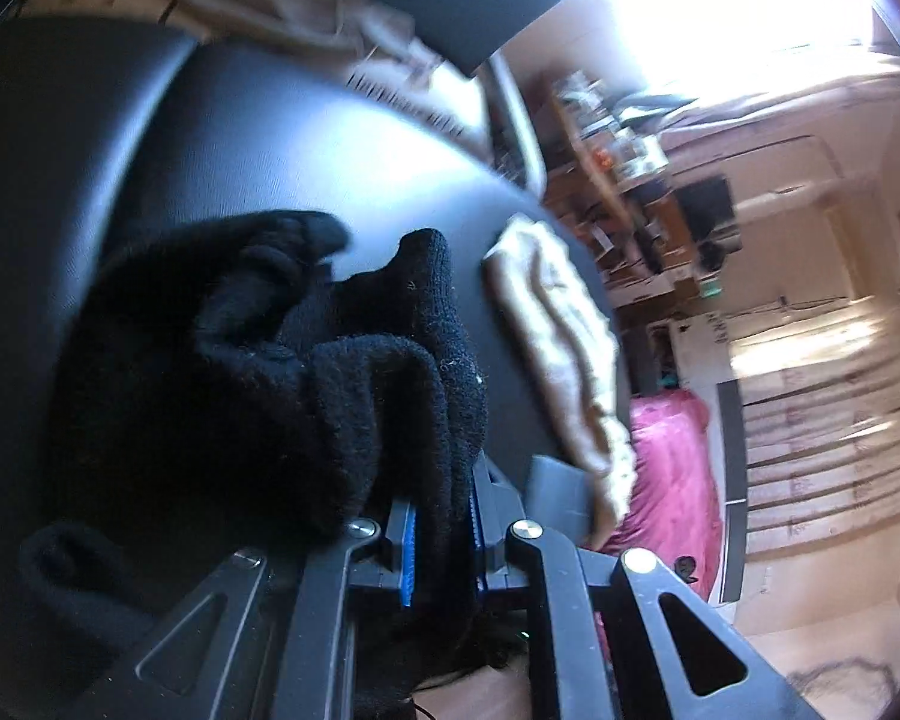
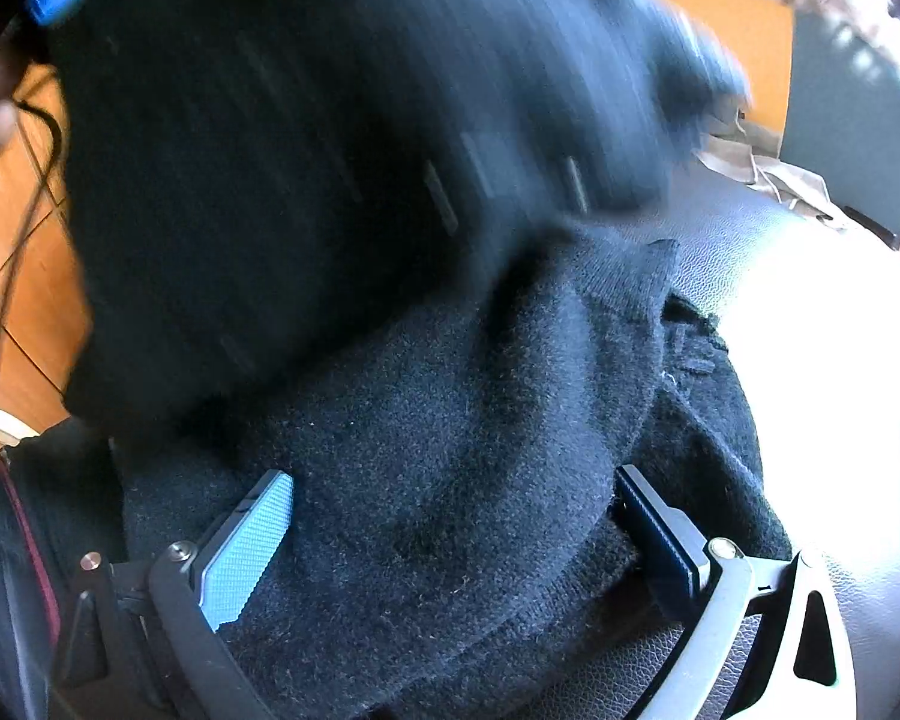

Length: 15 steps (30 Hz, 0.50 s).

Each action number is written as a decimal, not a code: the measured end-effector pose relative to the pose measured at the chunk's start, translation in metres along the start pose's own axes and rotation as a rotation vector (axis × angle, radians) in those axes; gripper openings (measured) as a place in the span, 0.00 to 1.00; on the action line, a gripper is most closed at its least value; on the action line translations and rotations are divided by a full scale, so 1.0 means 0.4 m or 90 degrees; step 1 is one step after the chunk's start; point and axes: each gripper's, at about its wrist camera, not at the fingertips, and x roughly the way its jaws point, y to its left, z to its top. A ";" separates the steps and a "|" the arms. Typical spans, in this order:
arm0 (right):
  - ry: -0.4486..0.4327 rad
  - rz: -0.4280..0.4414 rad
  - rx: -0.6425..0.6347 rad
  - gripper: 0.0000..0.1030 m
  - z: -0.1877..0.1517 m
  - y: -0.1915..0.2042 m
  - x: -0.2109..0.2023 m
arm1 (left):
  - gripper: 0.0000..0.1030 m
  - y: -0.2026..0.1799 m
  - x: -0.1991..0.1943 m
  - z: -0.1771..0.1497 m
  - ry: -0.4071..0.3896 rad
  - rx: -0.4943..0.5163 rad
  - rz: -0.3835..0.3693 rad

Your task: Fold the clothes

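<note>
Black knit garment [image 1: 270,360] is bunched on the dark leather-like surface [image 1: 270,138], lying partly over both grippers. Left gripper [image 1: 441,540]: jaws nearly closed, blue pads clamped on a fold of the knit; the rest of the cloth is heaped ahead and to its left in the left wrist view. Right gripper [image 2: 450,540]: jaws stand wide, thick knit lies between the pads; whether the pads press on it cannot be told. A blurred flap of the same cloth [image 2: 330,150] is seen above the right gripper. Beige cloth [image 1: 564,354] lies to the right, apart, at the surface's edge. Judged: the held edge is nearer the left gripper, the bulk nearer the right.
</note>
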 end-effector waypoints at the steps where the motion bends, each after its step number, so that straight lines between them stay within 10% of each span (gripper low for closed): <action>1: 0.000 -0.002 -0.001 1.00 -0.001 0.000 -0.001 | 0.12 0.011 0.025 0.005 0.012 -0.011 0.005; 15: -0.011 -0.067 -0.002 1.00 -0.068 0.023 -0.119 | 0.22 -0.052 0.081 -0.011 0.093 0.006 -0.022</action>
